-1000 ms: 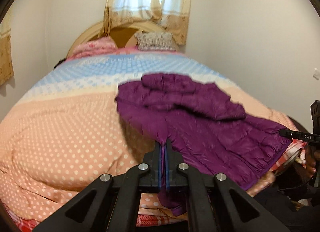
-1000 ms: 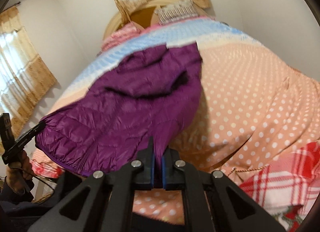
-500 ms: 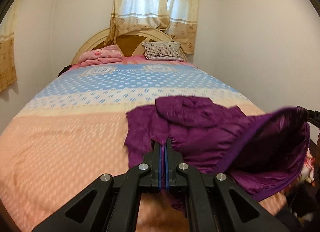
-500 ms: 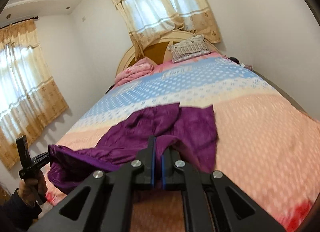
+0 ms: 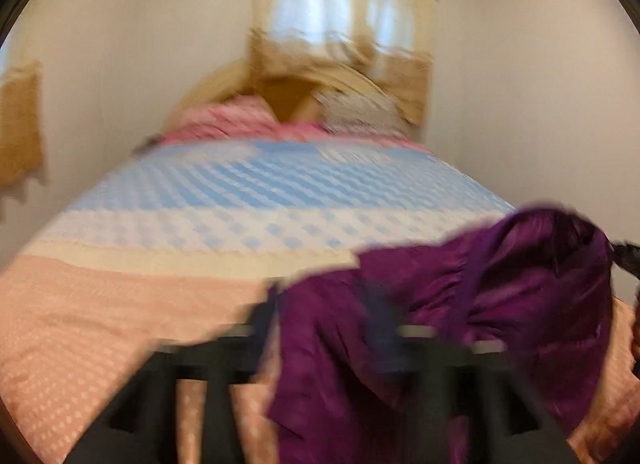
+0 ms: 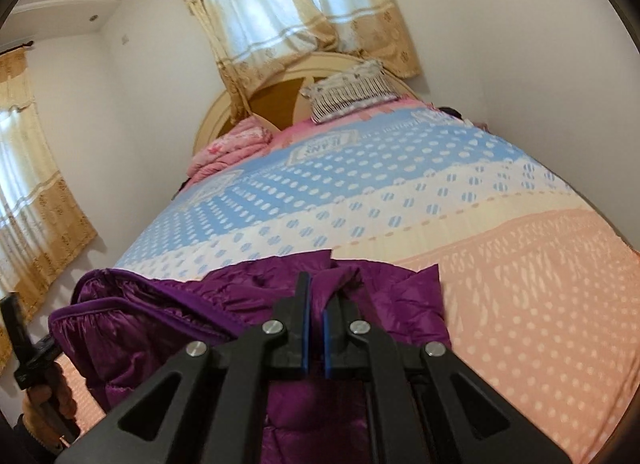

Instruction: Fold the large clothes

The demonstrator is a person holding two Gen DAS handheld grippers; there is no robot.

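Bed (image 6: 520, 304): fills both views; polka-dot cover in peach, cream and blue bands, bare toward 12 o'clock.
Curtains (image 6: 288, 16): beige, over the window at 12 o'clock beyond the headboard.
Purple jacket (image 6: 168, 328): puffy, bunched on the peach band at the near edge, partly folded over itself; in the left wrist view it lies from 6 to 3 o'clock.
Pillow (image 6: 352, 92): striped, against the headboard at 12 o'clock.
Pink blanket (image 6: 228, 148): folded, just left of the pillow.
Right gripper (image 6: 316, 304): jaws narrow, pinched on a fold of the purple jacket.
Left gripper (image 5: 324, 328): blurred; jaws opening, jacket cloth between the spread fingers, pads not pressing.
Hand (image 6: 44, 400): at 8 o'clock, grasping the left gripper's handle.
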